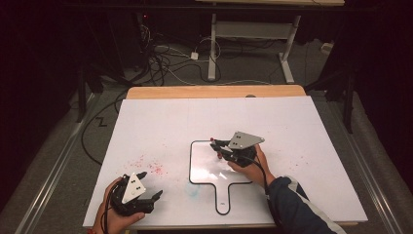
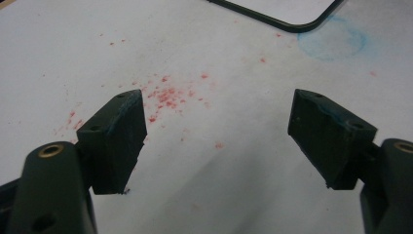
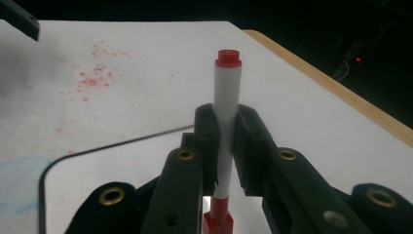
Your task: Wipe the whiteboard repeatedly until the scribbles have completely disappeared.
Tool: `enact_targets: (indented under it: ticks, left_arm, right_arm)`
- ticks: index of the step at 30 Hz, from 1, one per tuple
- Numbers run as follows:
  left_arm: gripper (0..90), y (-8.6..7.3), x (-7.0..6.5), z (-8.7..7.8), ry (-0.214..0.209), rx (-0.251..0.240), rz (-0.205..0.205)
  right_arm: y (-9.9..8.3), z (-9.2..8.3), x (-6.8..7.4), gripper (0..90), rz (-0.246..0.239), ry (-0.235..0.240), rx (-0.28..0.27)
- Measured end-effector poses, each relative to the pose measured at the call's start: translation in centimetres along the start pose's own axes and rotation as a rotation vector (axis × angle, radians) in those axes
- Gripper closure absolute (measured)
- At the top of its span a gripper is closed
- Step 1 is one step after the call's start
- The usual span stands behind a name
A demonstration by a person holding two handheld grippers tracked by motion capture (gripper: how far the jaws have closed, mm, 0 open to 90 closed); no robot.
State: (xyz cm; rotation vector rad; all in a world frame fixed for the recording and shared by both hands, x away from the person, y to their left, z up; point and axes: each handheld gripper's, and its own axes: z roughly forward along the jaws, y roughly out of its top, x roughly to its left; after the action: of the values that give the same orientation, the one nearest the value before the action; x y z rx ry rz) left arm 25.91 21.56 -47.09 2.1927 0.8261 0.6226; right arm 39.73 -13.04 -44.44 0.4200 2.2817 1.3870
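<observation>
White-covered bench (image 1: 292,126): right tool (image 3: 225,141) clamped on red-capped white marker (image 3: 227,97) over blank black-rimmed whiteboard (image 1: 197,161), writing unstarted; left tool (image 2: 216,141) apart, idle.

The left gripper (image 1: 146,192) is being held low at the near left by the left hand (image 1: 114,212), its jaws standing wide apart with nothing between them. The right gripper (image 1: 217,147) is being held farther forward by the right hand (image 1: 251,165), jaws clamped together, a dark sleeve (image 1: 292,204) covering the forearm.

Right tongs (image 3: 225,146) clamp a red-capped marker (image 3: 227,97) above whiteboard (image 3: 122,161).
</observation>
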Motion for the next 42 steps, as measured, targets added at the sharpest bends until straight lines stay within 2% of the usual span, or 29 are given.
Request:
enact_targets:
  ticks: [5,10,21,23,27,29,32,36,38,42]
  left_arm:
    - [21.0,0.0,0.0,0.0,0.001,-0.001,-0.001]
    - [21.0,0.1,-0.1,0.0,0.000,0.000,0.003]
    - [21.0,0.2,-0.1,0.2,-0.007,0.002,0.006]
    - [21.0,0.1,-0.1,0.2,-0.007,0.003,0.006]
    - [21.0,0.1,-0.1,0.1,-0.007,0.001,0.006]
    - [21.0,0.1,0.0,0.1,-0.008,0.002,0.005]
    - [21.0,0.1,0.0,0.1,-0.007,0.002,0.007]
    - [21.0,0.2,0.0,0.2,-0.008,0.001,0.008]
    - [21.0,0.2,-0.1,0.2,-0.009,0.004,0.010]
    - [21.0,0.2,-0.1,0.2,-0.009,0.002,0.010]
  right_arm:
    - [-0.8,-1.4,-1.0,81.7,0.014,-0.041,0.013]
    - [-1.1,-1.8,-1.4,81.7,0.020,-0.054,0.011]
    - [-0.4,-0.6,0.5,81.6,0.009,0.034,-0.026]
    - [-0.4,-0.7,0.6,81.6,0.004,0.037,-0.027]
    - [-0.6,-1.2,0.3,81.7,-0.008,0.014,-0.011]
    - [-0.8,-1.5,-0.1,81.7,0.000,-0.008,-0.003]
    - [-0.9,-1.7,-0.3,81.6,0.013,-0.015,-0.002]
    - [-0.7,-1.4,0.7,81.6,0.011,0.021,-0.017]
    - [-0.4,-1.1,1.6,81.6,-0.012,0.042,-0.018]
    - [-0.2,-0.9,2.1,81.6,-0.035,0.050,-0.019]
